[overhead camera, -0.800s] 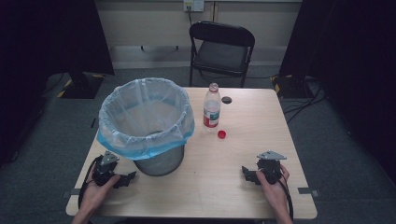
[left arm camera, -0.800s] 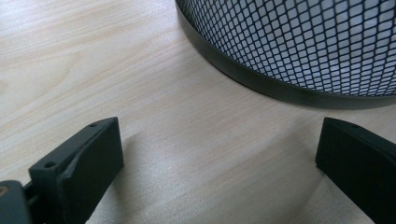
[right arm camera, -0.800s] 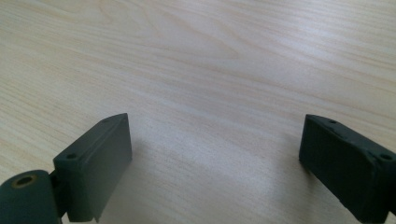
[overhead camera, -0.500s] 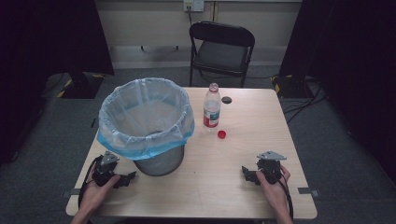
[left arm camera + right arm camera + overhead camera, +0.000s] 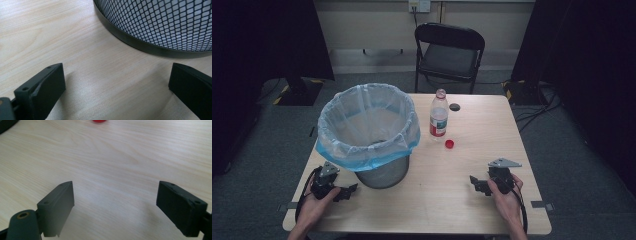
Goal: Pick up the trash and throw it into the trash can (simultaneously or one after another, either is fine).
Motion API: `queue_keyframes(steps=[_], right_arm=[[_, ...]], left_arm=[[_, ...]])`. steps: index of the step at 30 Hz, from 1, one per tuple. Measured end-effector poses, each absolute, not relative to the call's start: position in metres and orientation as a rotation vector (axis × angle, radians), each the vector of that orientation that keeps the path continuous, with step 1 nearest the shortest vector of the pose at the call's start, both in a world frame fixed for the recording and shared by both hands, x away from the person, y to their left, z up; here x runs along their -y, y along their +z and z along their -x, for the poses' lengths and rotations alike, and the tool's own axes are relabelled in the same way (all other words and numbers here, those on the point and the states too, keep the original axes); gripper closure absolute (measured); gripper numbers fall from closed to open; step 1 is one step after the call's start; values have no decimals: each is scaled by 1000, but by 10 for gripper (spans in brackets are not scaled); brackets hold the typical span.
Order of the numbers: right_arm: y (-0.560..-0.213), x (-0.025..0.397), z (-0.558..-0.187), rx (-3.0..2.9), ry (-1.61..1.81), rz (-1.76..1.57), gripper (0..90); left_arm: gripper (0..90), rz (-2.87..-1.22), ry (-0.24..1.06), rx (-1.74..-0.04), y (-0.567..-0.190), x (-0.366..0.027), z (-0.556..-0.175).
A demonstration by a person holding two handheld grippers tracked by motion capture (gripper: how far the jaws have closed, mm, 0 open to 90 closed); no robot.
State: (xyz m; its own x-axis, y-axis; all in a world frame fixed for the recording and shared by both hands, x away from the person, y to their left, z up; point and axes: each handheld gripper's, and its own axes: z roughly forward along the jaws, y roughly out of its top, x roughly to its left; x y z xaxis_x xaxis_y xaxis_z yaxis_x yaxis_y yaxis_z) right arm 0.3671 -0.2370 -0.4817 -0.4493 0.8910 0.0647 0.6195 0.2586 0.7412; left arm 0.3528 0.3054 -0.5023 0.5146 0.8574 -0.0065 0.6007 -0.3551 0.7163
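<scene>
The bag is hiding most of the bin's point(image 5: 382, 172) mesh from above; you are seeing only a dark band of it under the blue rim. The bin's inside is looking dim, and what lies at the bottom is too murky to tell. Your forearms are running off the 6 o'clock edge of the high view. Both gripper views are cutting their jaws off at the bottom corners.

Counting: you are holding two grippers, and the table point(image 5: 477, 140) is carrying one bin, one bottle point(image 5: 439, 114), one red cap point(image 5: 449, 144) and one dark disc point(image 5: 455, 107). One chair point(image 5: 448, 52) is standing beyond the 12 o'clock edge.

Your left gripper point(image 5: 346, 192) is resting at 7 o'clock on the table, jaws spread wide and gripping nothing, with the bin just beside it toward 1 o'clock. Your right gripper point(image 5: 477, 184) is lying at 5 o'clock, released too, jaws wide apart over bare wood.

The bottle is standing upright and uncapped near 12 o'clock, just right of the bin; the cap is lying just beside it toward 5 o'clock, apart from it.

The left gripper view is giving you the bin's diamond mesh point(image 5: 160, 22) and dark base ring close up. The right gripper view is catching the cap point(image 5: 99, 121), clipped by the top edge.
</scene>
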Motion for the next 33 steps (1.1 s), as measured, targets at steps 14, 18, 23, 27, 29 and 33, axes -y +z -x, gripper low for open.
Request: queue_keyframes(steps=[14,18,23,27,29,33], right_arm=[[-460,218,-383,-2229,1037,-1306,149],[-455,213,-389,-2226,1036,-1291,149],[-451,206,-399,-2227,1042,-1267,154],[-449,201,-409,-2235,1043,-1251,152],[-448,200,-410,-2234,1049,-1250,153],[-445,195,-416,-2235,1054,-1237,152]], left_arm=[[2,-2085,493,-1186,-502,-305,-353],[2,-2084,492,-1185,-502,-305,-353],[2,-2084,491,-1185,-502,-305,-353],[2,-2084,491,-1185,-502,-305,-353],[2,-2084,491,-1185,-502,-305,-353],[2,-2084,491,-1185,-502,-305,-353]])
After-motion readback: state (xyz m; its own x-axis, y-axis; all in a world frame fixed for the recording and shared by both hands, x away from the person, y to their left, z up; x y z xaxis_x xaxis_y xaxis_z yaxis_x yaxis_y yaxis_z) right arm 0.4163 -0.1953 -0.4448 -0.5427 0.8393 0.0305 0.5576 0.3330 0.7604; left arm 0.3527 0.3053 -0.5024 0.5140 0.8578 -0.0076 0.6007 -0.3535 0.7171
